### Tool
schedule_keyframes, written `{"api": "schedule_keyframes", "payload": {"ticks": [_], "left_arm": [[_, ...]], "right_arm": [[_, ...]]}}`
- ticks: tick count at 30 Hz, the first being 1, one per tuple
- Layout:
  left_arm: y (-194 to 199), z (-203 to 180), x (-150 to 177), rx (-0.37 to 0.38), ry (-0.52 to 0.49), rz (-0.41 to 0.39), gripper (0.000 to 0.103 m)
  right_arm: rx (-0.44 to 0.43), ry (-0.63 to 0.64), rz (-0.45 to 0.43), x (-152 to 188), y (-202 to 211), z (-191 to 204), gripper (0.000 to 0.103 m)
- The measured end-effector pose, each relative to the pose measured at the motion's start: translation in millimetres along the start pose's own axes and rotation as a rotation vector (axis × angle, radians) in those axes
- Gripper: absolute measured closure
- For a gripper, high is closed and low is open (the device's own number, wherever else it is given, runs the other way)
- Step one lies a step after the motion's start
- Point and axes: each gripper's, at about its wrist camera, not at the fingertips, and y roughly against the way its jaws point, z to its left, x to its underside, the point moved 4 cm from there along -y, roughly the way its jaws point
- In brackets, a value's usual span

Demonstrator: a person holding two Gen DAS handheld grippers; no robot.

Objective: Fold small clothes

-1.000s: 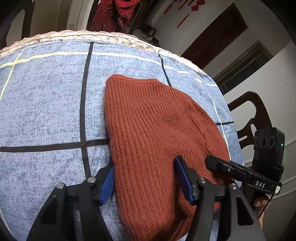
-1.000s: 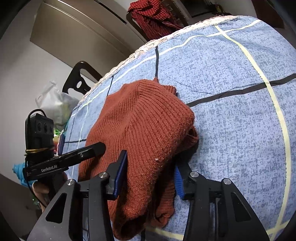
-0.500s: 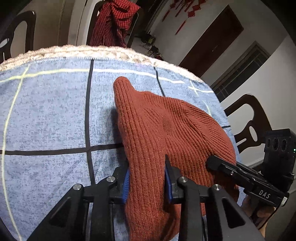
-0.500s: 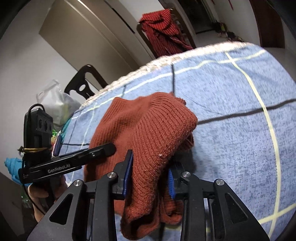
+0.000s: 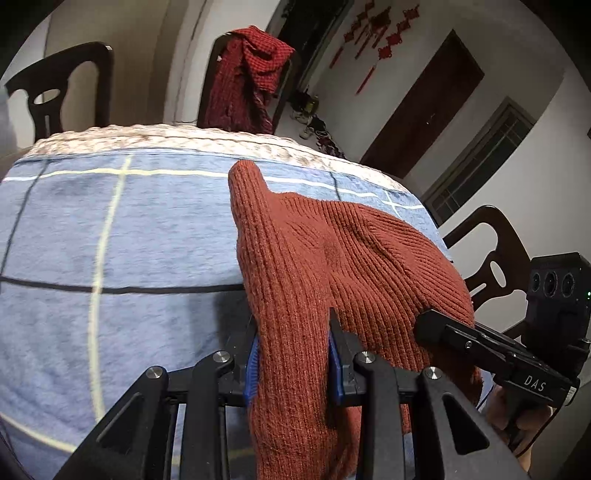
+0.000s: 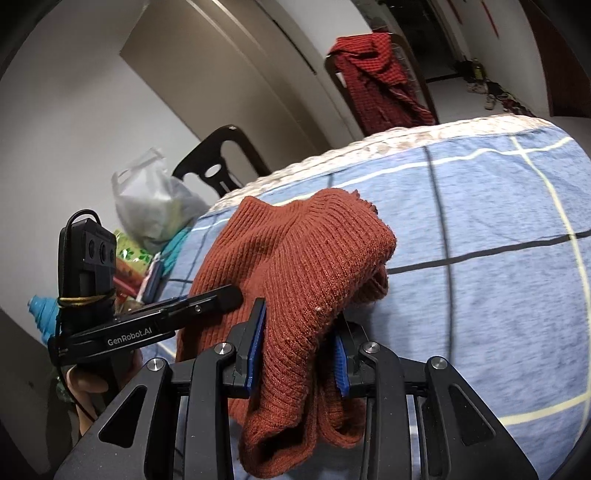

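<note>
A home dining room — dark wooden chairs (image 5: pixel 59 88), a cloth-covered table (image 5: pixel 122 229), red knot ornaments (image 5: pixel 384 33) by the door.

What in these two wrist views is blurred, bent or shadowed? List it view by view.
Left wrist view: fisheye bends the blue checked tablecloth into a dome; its lines smear; shadow lies under the lifted rust-brown ribbed knit garment. Right wrist view: the wooden chair and cloth lines at the right are smeared, corners vignetted black; the garment is sharp.
</note>
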Motion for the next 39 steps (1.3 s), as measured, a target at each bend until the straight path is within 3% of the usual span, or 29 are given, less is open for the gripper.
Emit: {"api": "schedule_keyframes", "payload": {"ticks": [10,19,34,39], "left_arm": [[36.8,61.9,15.2,-0.064,0.051,-0.024,0.071],[40.2,104.1,26.1,-0.102,0.077,-0.009,0.071],[23.2,132.0,36.9,-0.086,0.086,0.021,0.070],[20.5,129.9,40.2,-0.132,0.035,0.012,0.068]], "right_arm": [[-0.067,0.022,0.045,17.6,-42.3,53.8,0.071],[-0.094,0.003,0.092,33.1,-79.4,71.5,0.071],[-0.005,0.059,0.095,44.2,-102.8,75.5,0.071],[0.021,0.057,0.096,47.5,-108.8,71.8,0.071]]}}
